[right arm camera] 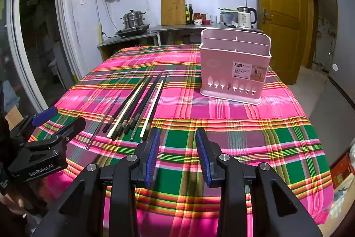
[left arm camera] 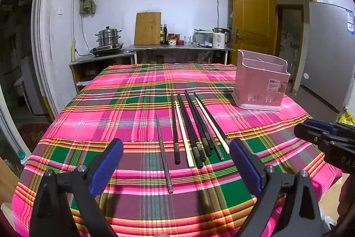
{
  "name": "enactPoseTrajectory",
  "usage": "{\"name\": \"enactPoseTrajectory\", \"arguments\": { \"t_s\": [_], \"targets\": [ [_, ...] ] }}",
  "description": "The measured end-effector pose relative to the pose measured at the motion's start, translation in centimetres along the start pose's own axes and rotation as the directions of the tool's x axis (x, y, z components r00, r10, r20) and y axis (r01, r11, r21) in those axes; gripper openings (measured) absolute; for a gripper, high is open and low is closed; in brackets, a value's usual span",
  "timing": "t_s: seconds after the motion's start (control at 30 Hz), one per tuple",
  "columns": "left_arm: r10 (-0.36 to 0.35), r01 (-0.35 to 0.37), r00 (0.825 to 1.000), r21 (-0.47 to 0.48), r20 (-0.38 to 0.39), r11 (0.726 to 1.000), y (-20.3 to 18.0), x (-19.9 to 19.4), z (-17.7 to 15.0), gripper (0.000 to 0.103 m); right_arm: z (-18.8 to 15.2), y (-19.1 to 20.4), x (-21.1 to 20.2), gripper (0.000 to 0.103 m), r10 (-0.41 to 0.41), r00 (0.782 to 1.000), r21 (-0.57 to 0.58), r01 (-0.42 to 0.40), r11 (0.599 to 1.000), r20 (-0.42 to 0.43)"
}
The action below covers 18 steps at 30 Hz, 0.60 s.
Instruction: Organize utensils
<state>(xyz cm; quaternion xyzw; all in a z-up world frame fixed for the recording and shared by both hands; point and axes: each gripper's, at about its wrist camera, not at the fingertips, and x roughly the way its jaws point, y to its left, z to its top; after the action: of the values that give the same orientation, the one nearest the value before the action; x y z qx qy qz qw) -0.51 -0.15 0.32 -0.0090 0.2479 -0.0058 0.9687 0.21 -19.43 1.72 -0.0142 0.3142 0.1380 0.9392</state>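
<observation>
Behind the table, a steel counter carries a steamer pot, a wooden cutting board [left arm camera: 147, 28] and a white kettle against a pale wall. Nearer, a pink, green and yellow plaid tablecloth [left arm camera: 124, 90] covers the table, and on it lies a loose row of long chopsticks [left arm camera: 195, 128], mostly black with two cream ones. A single grey metal chopstick [left arm camera: 163, 152] lies a little apart on their left. Well beyond them to the right stands a pink plastic utensil basket [right arm camera: 233, 68] with divided compartments, apparently empty.

Hovering low over the near ends of the chopsticks, the left gripper [left arm camera: 176, 167] has its jaws spread wide and holds nothing. Further right, the right gripper [right arm camera: 177, 156] is partly open, also empty, aimed toward the basket.

Nothing appears sorted yet. The chopsticks lie touching one another, so a pinch risks catching several or rolling neighbours away. Thin, smooth sticks may also pivot or slip from the pads during the carry to the basket.
</observation>
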Motion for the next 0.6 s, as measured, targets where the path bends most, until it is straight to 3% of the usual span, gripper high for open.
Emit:
{"name": "enactPoseTrajectory", "arguments": {
  "t_s": [0.6],
  "targets": [
    [-0.002,0.002,1.000,0.000,0.001,1.000,-0.07,-0.08,0.00,0.098,-0.01,0.00,0.01,0.034,-0.003,1.000,0.000,0.003,1.000,-0.004]
  ]
}}
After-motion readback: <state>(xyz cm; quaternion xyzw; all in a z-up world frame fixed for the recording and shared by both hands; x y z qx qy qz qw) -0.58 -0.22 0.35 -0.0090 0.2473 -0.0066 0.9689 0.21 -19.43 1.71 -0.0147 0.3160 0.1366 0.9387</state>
